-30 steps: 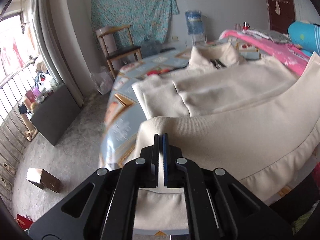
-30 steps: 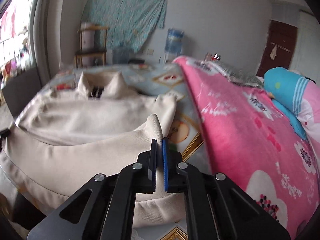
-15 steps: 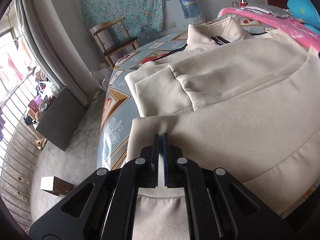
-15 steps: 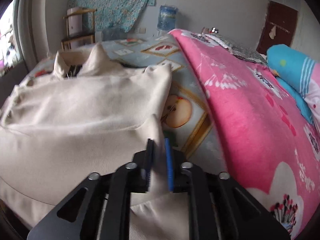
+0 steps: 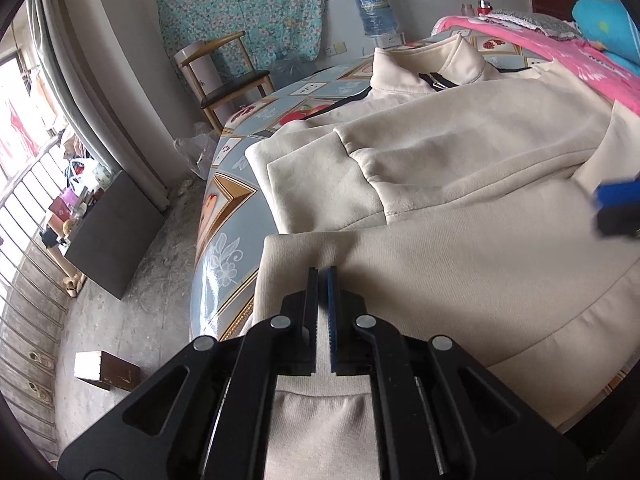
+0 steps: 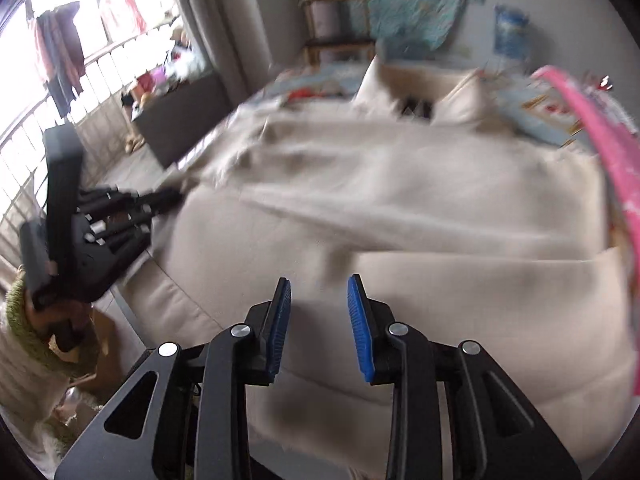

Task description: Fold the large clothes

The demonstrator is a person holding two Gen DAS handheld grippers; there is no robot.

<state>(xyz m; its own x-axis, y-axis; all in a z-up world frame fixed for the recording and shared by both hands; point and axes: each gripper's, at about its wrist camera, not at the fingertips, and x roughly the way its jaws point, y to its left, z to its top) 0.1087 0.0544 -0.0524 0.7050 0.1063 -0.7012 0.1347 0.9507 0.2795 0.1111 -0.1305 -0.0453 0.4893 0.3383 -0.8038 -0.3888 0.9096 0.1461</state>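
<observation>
The left gripper (image 5: 323,280) is pinched tight on the hem of a cream jacket (image 5: 460,248), the two fingers pressed together with a small ridge of cloth rising between them. The folded-over lower part of the jacket lies flat just beyond the fingertips, its hem edge running across towards the right. The right gripper (image 6: 318,300) hangs above the same cloth with its blue pads (image 6: 280,320) spread apart and nothing between them; this view is blurred. From it, the left gripper shows at the left edge of the jacket.

Past the fold, a sleeve (image 5: 320,176) lies tucked across the body of the jacket. Farther on, the collar (image 5: 424,64) stands up, with a dark zip at the neck. The jacket rests on a bed (image 5: 224,208) covered by a pale blue patterned sheet, close to the bed's left edge. A pink blanket (image 5: 568,56) lies along the far right side, touching the jacket's shoulder.

Beyond the bed stand a wooden chair (image 5: 228,76) and a water bottle (image 5: 374,8) against the wall, where a flowered cloth (image 5: 248,12) hangs.
</observation>
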